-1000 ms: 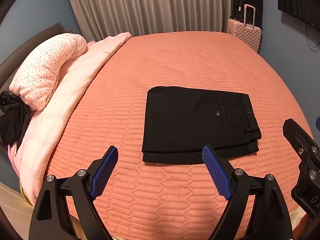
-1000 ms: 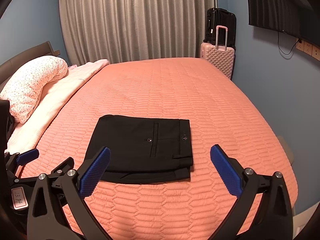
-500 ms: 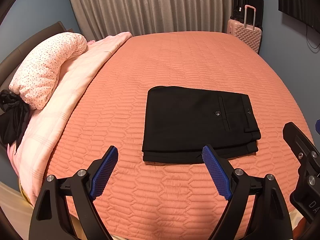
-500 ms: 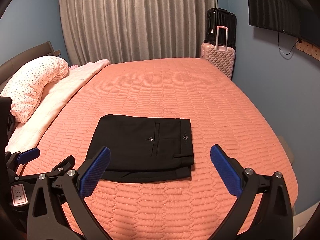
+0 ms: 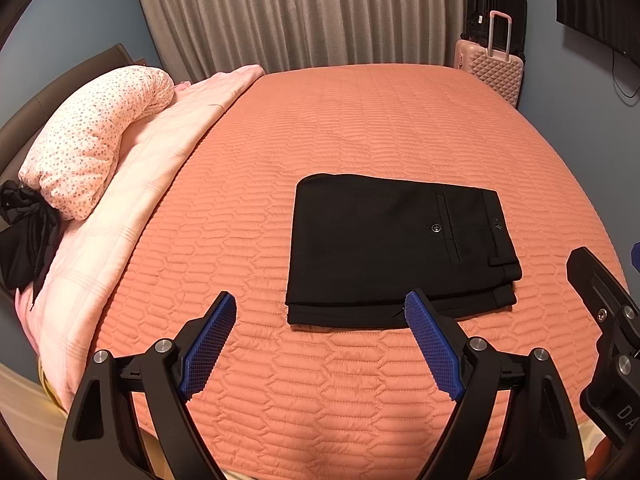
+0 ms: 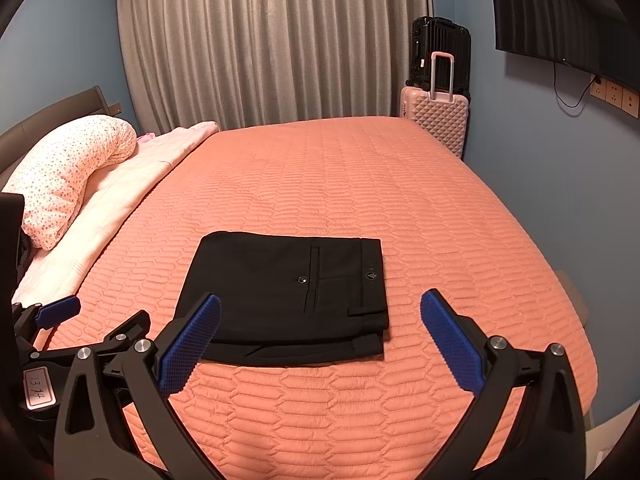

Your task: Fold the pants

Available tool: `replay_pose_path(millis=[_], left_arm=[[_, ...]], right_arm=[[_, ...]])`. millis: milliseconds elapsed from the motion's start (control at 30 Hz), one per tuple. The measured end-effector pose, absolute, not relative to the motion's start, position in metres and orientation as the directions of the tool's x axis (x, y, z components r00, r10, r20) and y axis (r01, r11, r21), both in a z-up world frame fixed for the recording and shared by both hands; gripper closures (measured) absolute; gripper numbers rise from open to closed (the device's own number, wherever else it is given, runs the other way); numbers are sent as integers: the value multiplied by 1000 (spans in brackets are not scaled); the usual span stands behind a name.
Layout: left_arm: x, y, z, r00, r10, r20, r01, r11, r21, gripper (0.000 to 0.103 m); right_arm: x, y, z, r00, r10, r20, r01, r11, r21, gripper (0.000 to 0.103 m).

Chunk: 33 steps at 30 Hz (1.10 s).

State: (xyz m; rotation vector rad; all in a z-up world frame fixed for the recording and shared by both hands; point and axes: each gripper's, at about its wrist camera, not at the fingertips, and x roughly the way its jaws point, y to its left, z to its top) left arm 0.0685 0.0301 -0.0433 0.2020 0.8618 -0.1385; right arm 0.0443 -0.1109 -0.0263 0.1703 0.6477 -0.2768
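- Nothing has moved since a second ago: both my claws hang where they were and the pants lie just as they did.
- My left claw stands wide open, blue pads spread apart with nothing between them, pointing down over the near edge of the bed.
- My right claw is likewise spread wide and empty, hovering above the same near edge.
- The black pants lie folded into a flat, roughly square stack on the orange quilted bedspread, in the near half of the bed and apart from both claws.
- The top layer shows a back pocket with a button, and the waistband runs along the stack's right side.
- Lower layers stick out slightly along the near edge of the stack.
- In the left wrist view the right pad overlaps the near edge of the pants, but the claw sits above the fabric and does not touch it.
- A spotted pillow rests on a pale pink blanket along the left side of the bed.
- Beyond the bed, a pink suitcase stands in front of a black suitcase, beside the grey curtain.
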Motion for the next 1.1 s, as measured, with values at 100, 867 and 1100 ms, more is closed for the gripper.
replay_pose_path(millis=[100, 867, 1100], left_arm=[[69, 30, -43, 645, -41, -763, 203, 972, 120, 19], [67, 30, -27, 691, -38, -722, 213, 965, 153, 17], [66, 31, -25, 694, -48, -718, 215, 966, 144, 16]], right_arm=[[44, -110, -27, 762, -200, -615, 306, 950, 70, 5], [41, -107, -24, 770, -213, -601, 318, 945, 72, 5], [39, -108, -21, 775, -225, -591, 329, 941, 73, 5]])
